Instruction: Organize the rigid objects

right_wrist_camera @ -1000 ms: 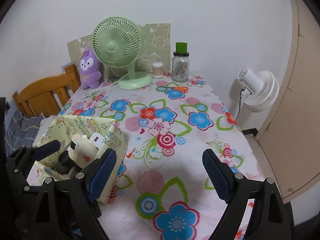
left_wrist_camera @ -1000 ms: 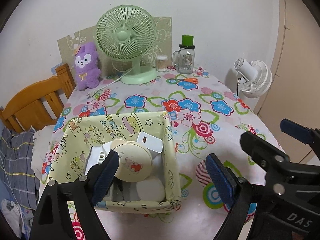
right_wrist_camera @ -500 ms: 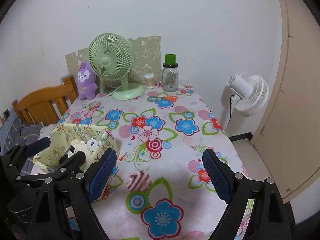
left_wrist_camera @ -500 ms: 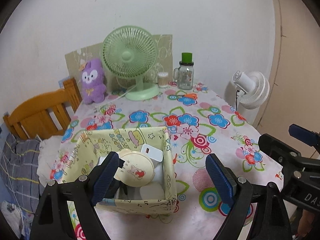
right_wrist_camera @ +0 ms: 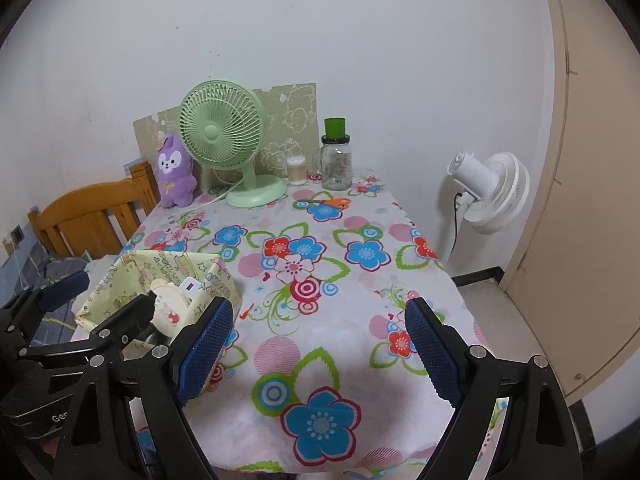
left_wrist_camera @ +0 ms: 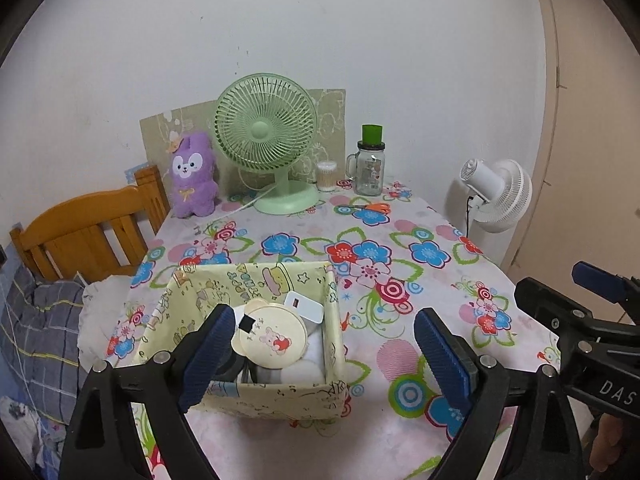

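A yellow fabric storage box [left_wrist_camera: 256,280] stands on the floral table near its front left; it also shows in the right wrist view [right_wrist_camera: 168,264]. Inside lie a round cream case with a bear picture [left_wrist_camera: 276,338], a white charger [left_wrist_camera: 306,306] and other white items. My left gripper [left_wrist_camera: 324,356] is open and empty, held back above the box's near side. My right gripper [right_wrist_camera: 320,344] is open and empty over the table's front edge, to the right of the box.
At the back of the table stand a green desk fan [left_wrist_camera: 266,136], a purple plush toy [left_wrist_camera: 194,186], a glass jar with a green lid [left_wrist_camera: 370,164] and a cotton swab pot [left_wrist_camera: 326,176]. A white fan [right_wrist_camera: 490,192] stands right of the table, a wooden chair [left_wrist_camera: 92,232] left.
Both grippers have pulled back and up from the table, so the box and table look smaller. Both stayed open and empty.
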The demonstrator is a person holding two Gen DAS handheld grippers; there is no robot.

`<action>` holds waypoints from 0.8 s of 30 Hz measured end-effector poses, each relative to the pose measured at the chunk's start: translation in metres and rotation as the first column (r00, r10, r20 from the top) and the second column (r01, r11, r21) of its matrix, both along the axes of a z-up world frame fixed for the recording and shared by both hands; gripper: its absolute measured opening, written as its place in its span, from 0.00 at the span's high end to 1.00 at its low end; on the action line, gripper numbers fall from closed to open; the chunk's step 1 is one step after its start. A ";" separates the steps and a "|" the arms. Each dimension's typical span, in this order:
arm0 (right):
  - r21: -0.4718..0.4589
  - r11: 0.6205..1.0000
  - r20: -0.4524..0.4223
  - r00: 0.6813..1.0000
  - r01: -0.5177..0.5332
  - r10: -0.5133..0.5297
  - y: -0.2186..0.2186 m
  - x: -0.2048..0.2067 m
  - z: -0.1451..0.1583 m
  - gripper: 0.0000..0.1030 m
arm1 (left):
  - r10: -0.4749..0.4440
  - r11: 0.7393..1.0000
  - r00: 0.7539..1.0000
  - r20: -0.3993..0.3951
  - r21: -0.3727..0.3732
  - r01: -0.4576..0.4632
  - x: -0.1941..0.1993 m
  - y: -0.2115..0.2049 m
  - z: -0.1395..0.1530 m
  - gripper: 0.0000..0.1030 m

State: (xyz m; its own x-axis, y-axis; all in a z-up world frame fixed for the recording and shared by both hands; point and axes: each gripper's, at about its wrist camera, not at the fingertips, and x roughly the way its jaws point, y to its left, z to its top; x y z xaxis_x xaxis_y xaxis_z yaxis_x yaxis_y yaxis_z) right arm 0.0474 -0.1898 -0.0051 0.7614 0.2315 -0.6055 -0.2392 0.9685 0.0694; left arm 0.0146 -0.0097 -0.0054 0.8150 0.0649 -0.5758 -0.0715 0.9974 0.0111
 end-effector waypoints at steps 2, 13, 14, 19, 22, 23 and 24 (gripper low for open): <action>0.002 1.000 0.004 1.000 -0.003 0.003 0.000 -0.002 0.000 0.13 | -0.002 1.000 1.000 0.007 -0.002 0.002 -0.002 0.001 0.000 0.09; -0.001 1.000 0.029 1.000 0.000 0.000 0.003 -0.011 0.004 0.13 | 0.029 1.000 0.999 0.031 0.009 -0.030 -0.008 0.002 0.004 0.08; -0.005 1.000 0.033 0.999 -0.002 0.002 0.004 -0.011 0.005 0.13 | 0.035 0.999 0.999 0.031 0.009 -0.035 -0.008 0.002 0.005 0.07; 0.005 1.000 0.038 0.999 -0.006 0.006 0.003 -0.013 0.006 0.13 | 0.047 0.999 0.998 0.032 -0.006 -0.047 -0.010 0.003 0.007 0.06; 0.023 1.000 0.043 0.999 -0.006 0.005 0.000 -0.012 0.008 0.13 | 0.063 0.998 0.997 0.041 -0.015 -0.062 -0.009 0.004 0.008 0.03; 0.030 1.000 0.049 0.999 -0.001 -0.001 -0.001 -0.012 0.009 0.13 | 0.064 0.998 0.997 0.042 -0.017 -0.063 -0.009 0.004 0.009 0.02; 0.038 0.999 0.054 0.999 0.004 -0.006 -0.003 -0.012 0.010 0.13 | 0.063 0.998 0.997 0.043 -0.022 -0.062 -0.009 0.004 0.010 0.02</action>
